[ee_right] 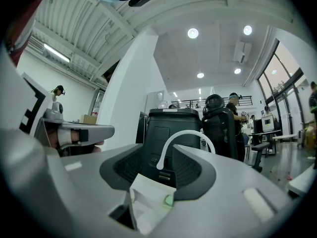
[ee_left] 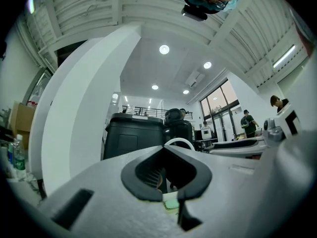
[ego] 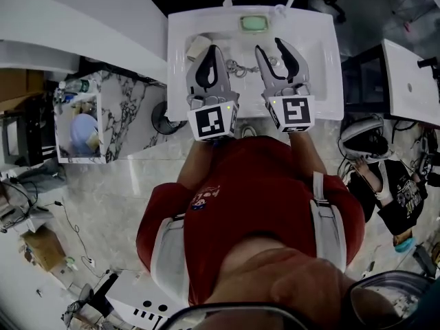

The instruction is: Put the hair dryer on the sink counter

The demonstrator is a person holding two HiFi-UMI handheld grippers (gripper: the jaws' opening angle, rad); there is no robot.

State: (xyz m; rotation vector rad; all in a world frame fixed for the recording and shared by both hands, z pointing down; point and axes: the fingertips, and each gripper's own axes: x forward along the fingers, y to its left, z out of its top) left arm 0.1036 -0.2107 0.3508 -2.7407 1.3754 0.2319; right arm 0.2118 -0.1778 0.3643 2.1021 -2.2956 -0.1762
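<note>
Left gripper (ego: pixel 212 49): over the near-left part of the basin, jaw tips meeting, nothing gripped.
Right gripper (ego: pixel 271 47): just beside it, jaws partly apart, nothing between them.
Sink counter (ego: pixel 323 81): white, under both grippers.
Green piece (ego: pixel 254 23): by the far edge.
Faucet (ee_right: pixel 184 132): white arch at the far edge.
Hair dryer: cannot be made out in any view.
</note>
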